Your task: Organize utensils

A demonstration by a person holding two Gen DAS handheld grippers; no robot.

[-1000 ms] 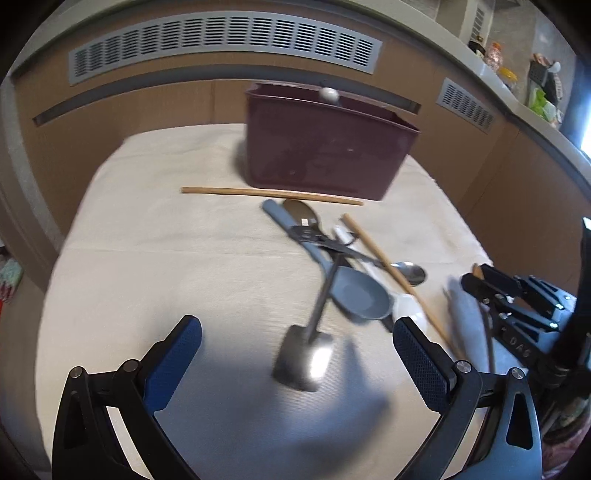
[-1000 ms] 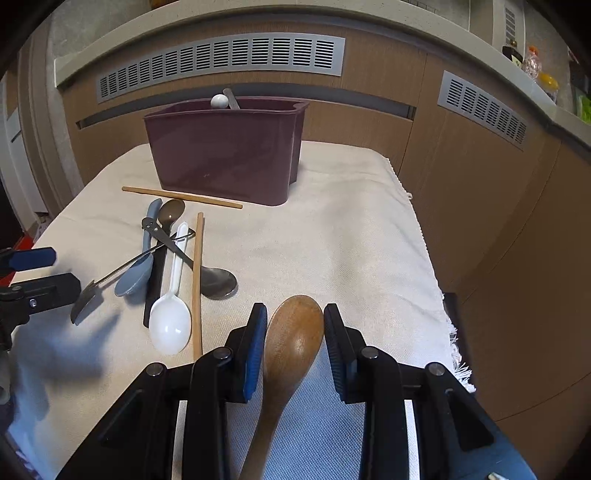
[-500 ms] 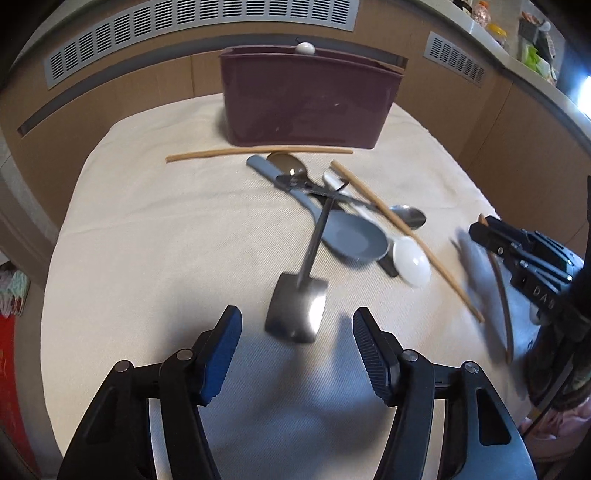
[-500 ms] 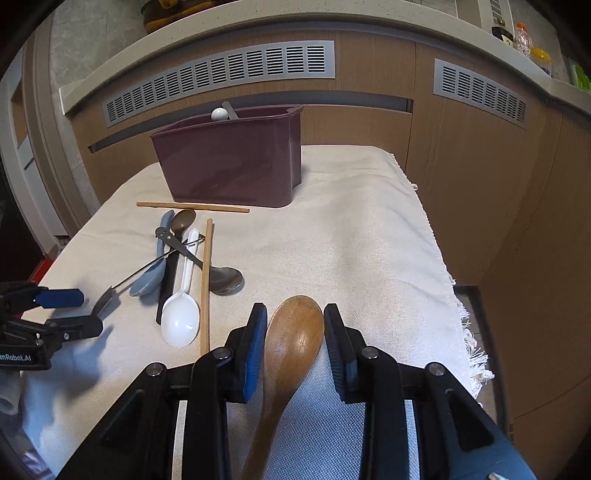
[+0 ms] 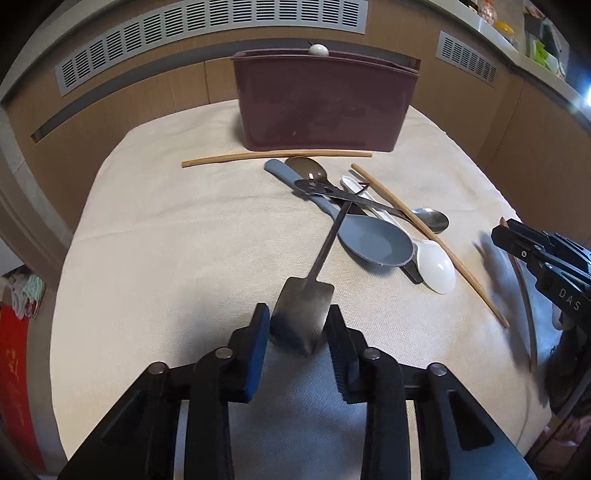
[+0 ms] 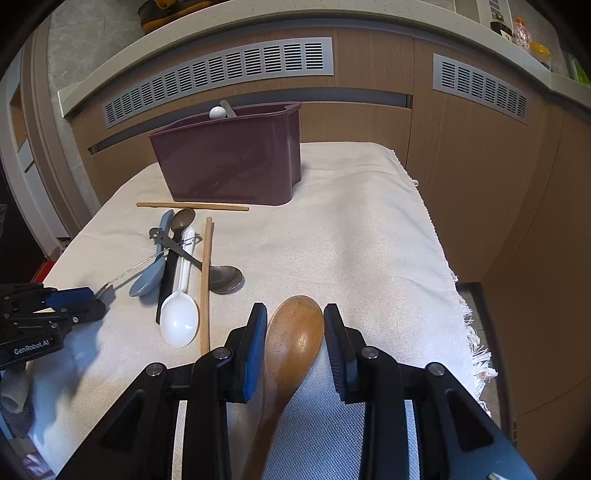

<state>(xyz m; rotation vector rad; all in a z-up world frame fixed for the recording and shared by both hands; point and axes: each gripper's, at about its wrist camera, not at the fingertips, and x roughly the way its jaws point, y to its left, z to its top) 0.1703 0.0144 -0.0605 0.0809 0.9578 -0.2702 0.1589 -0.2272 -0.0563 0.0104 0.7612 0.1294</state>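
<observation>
Left wrist view, two chopsticks (image 5: 276, 156), one maroon bin (image 5: 325, 107), one white spoon (image 5: 436, 267)

A home kitchen

Wood-panelled cabinets (image 6: 373, 70) with grey vent grilles (image 6: 221, 74) run under a pale countertop (image 6: 258, 22) that carries bottles and jars (image 6: 521, 31); in front, a cloth-covered bench (image 6: 351, 240) holds a maroon utensil bin (image 6: 229, 162) near its far edge, with spoons (image 5: 376, 240) and chopsticks (image 5: 277, 157) loose before it.
</observation>
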